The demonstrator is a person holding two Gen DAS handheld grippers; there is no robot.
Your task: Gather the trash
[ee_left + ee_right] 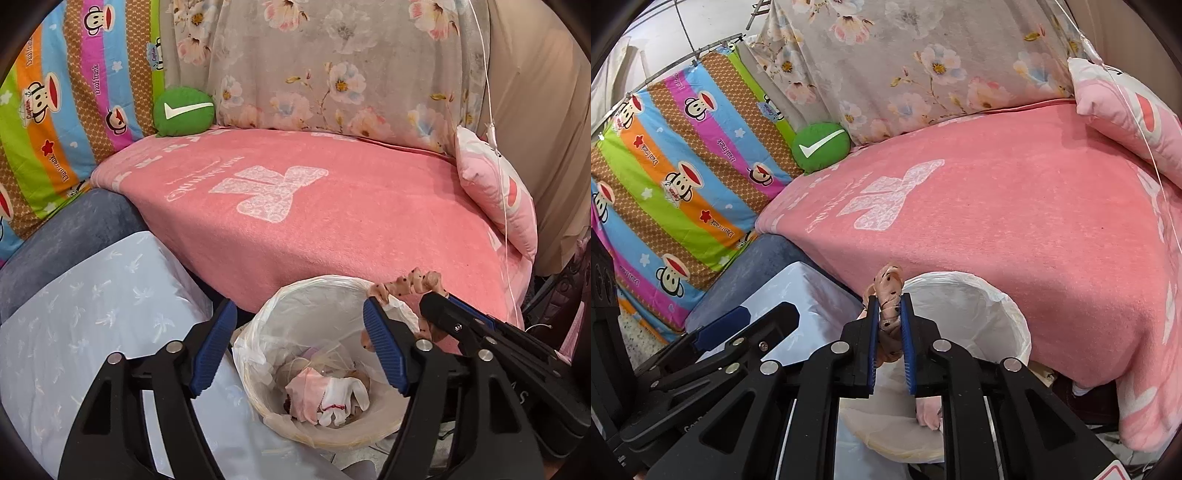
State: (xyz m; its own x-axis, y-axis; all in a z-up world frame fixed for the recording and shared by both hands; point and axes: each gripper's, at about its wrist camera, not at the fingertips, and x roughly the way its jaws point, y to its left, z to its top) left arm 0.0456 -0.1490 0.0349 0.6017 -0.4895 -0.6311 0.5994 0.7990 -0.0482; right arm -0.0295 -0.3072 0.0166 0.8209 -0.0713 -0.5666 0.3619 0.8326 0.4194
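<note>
Hovering over the bin (317, 369), both grippers sit at the near edge of the bed (332, 206), which looks bare apart from its cushions. The right gripper (889, 332) is nearly closed, its blue pads pinching a twisted pink scrap with dark dots (888, 295); in the left wrist view that scrap (406, 284) hangs just past the bin's right rim, above the liner's edge. The left gripper (299, 350) stands wide, nothing between its pads, with the bin's mouth framed right behind it. Down in the bin lie a pink and white wad (325, 398) and other bits that are hard to make out.

My reading is that the step in hand is the drop: the scrap has been carried to the bin and awaits release. The scrap seems to sit over the rim, not squarely over the mouth, so the next move likely calls for a slight shift of the right gripper toward the bin's middle, then a full opening of its pads. Soft, crumpled material like this may cling to the ribbed pads or catch on the loose liner (979, 295), so a small shake could be needed. The left gripper could steady the liner or look for more trash.
</note>
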